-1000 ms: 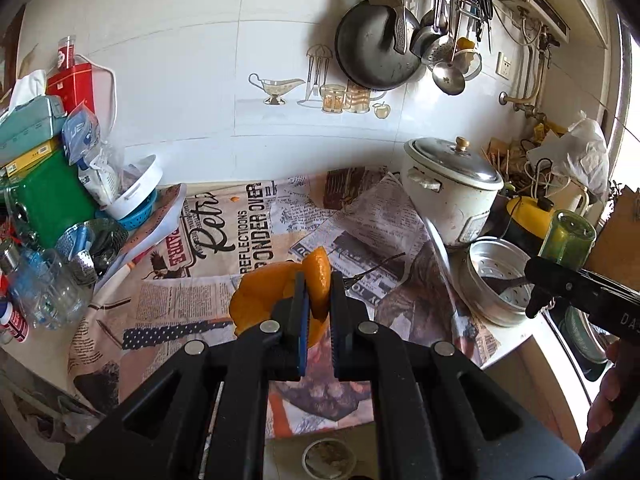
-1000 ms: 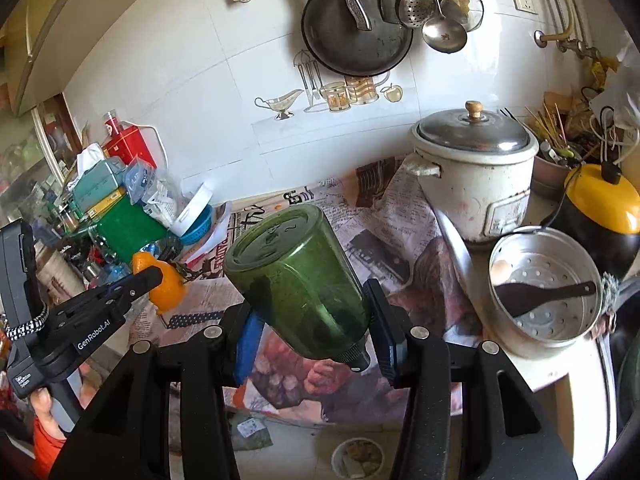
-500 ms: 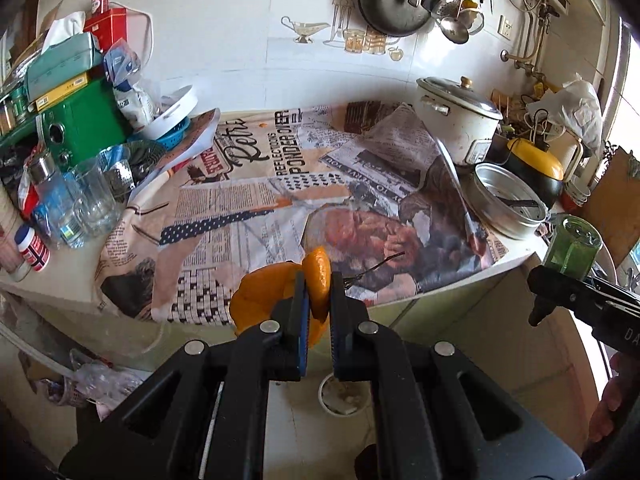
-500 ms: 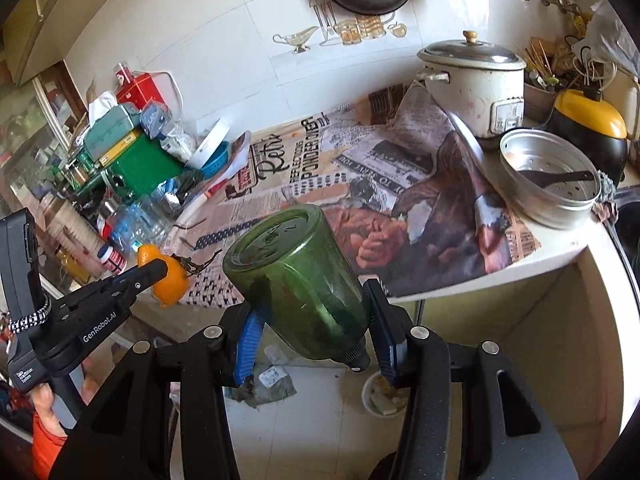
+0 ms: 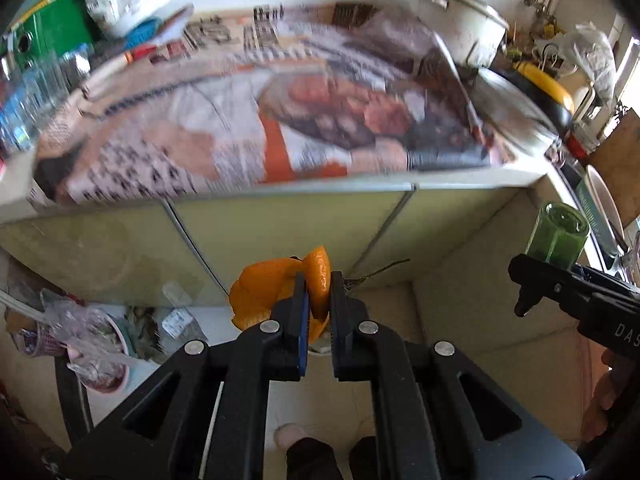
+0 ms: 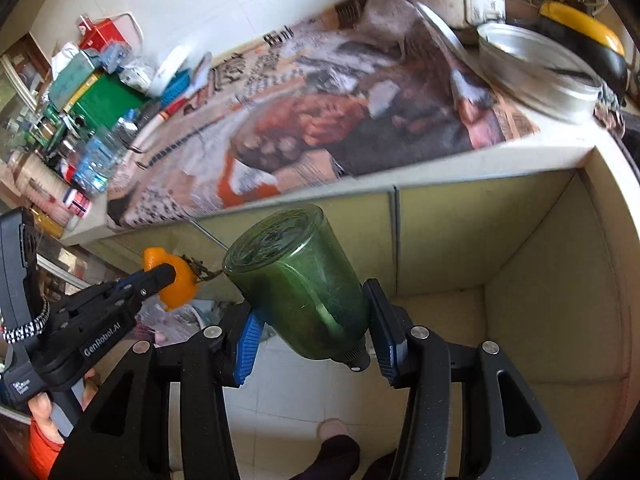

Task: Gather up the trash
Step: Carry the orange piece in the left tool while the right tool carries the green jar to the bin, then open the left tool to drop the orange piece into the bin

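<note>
My left gripper (image 5: 318,300) is shut on an orange peel (image 5: 276,288) with a thin stem, held in the air below the counter edge; the peel also shows in the right wrist view (image 6: 176,276) at the left. My right gripper (image 6: 312,340) is shut on a green glass bottle (image 6: 300,280), base pointing forward; the bottle also shows in the left wrist view (image 5: 556,236) at the far right. Both grippers hang in front of the cabinet doors, above the floor.
The newspaper-covered counter (image 5: 280,112) is above and ahead, with a rice cooker (image 5: 452,12), a steel bowl (image 6: 536,68) and clutter at its left end (image 6: 96,96). Bags and litter (image 5: 100,340) lie on the floor at left. The person's feet (image 5: 316,448) are below.
Both grippers have dropped from counter height to below the counter edge and tilted down towards the floor, still holding the peel and the bottle.
</note>
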`<move>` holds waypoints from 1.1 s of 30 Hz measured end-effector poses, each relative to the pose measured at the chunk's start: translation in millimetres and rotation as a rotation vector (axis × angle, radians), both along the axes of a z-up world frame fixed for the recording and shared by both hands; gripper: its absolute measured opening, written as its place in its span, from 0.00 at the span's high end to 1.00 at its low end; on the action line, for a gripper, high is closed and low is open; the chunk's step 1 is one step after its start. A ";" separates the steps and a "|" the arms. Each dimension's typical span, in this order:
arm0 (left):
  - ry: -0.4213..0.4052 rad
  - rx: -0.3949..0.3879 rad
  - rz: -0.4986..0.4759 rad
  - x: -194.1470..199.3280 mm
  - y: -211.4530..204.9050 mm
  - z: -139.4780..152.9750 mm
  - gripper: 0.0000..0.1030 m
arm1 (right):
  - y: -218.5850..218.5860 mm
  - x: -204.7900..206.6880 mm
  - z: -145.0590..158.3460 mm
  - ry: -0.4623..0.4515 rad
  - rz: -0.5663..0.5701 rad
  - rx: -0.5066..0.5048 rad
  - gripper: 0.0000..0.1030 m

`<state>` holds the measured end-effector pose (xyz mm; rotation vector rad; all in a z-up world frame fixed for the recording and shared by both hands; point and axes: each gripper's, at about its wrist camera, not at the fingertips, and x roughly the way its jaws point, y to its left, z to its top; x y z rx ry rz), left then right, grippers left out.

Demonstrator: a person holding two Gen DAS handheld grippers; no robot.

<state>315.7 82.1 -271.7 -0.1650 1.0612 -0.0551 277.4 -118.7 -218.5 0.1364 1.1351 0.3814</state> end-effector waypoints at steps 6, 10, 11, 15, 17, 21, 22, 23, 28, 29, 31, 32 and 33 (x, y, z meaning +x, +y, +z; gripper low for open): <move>0.093 -0.031 0.018 2.6 -39.0 -93.4 0.93 | -28.3 9.0 -68.2 0.054 0.016 -0.020 0.56; 0.152 -0.057 0.026 10.9 -55.8 -159.1 0.93 | -41.9 17.2 -117.9 0.088 0.033 -0.040 0.56; 0.166 -0.060 0.025 14.0 -59.0 -174.7 0.93 | -44.0 18.9 -128.5 0.095 0.035 -0.043 0.56; 0.205 -0.068 0.026 26.8 -70.1 -232.4 0.93 | -50.9 27.0 -176.0 0.128 0.045 -0.048 0.56; 0.212 -0.074 0.031 32.1 -71.9 -253.0 0.93 | -51.4 31.2 -193.6 0.141 0.049 -0.041 0.56; 0.232 -0.094 0.039 40.1 -70.4 -284.2 0.89 | -44.1 36.7 -219.4 0.145 0.062 -0.036 0.56; 0.240 -0.088 0.042 41.8 -70.3 -292.2 0.87 | -42.9 37.0 -224.0 0.146 0.066 -0.034 0.56; 0.250 -0.082 0.046 43.1 -69.6 -299.5 0.79 | -40.7 37.4 -228.9 0.148 0.071 -0.032 0.56; 0.270 -0.059 0.060 42.6 -60.3 -318.8 0.71 | -33.0 42.7 -247.0 0.168 0.086 -0.015 0.56; 0.271 -0.046 0.063 41.0 -59.8 -320.4 0.71 | -30.3 42.5 -250.6 0.178 0.093 -0.014 0.56; 0.275 -0.028 0.071 37.6 -55.2 -319.9 0.71 | -23.5 43.5 -257.2 0.194 0.100 -0.010 0.56; 0.274 -0.024 0.074 36.0 -51.9 -318.4 0.71 | -19.2 44.0 -259.4 0.201 0.105 -0.005 0.56; 0.270 -0.021 0.079 34.1 -48.2 -316.4 0.70 | -15.2 44.4 -260.5 0.205 0.112 -0.003 0.55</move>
